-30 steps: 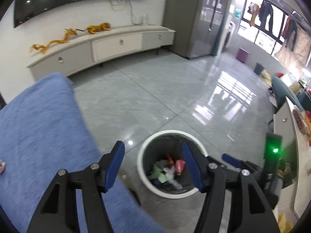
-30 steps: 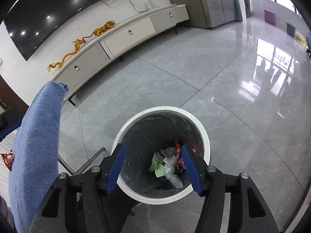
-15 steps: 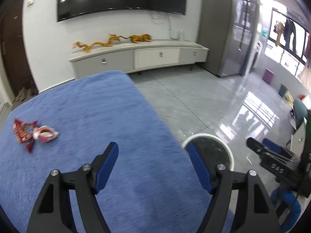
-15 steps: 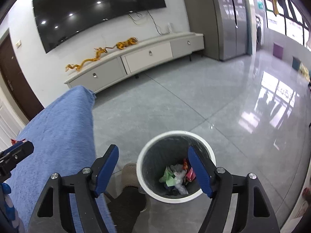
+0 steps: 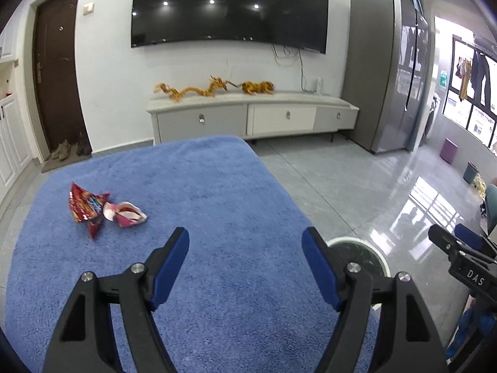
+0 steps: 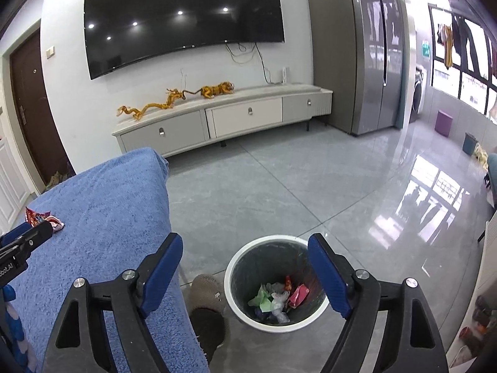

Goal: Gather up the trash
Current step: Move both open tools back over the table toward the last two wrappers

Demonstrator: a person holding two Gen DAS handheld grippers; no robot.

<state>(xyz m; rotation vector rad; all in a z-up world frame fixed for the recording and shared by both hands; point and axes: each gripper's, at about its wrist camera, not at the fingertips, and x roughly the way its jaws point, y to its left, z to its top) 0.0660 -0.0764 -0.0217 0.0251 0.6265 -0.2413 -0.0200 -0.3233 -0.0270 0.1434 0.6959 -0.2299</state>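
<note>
Blue terry cloth [image 5: 217,217] covers the table, with a crumpled red snack wrapper [image 5: 88,206] and a pink-white wrapper [image 5: 127,216] touching at its far left. Both the left gripper [image 5: 245,255] and right gripper [image 6: 245,264] gape wide, holding nothing. Right of the table, a round white-rimmed bin [image 6: 236,267] on the grey floor holds trash.

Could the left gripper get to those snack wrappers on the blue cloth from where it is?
Probably yes. The left gripper hangs open above the blue cloth, and nothing lies between its jaws and the wrappers, ahead and to its left.
</note>
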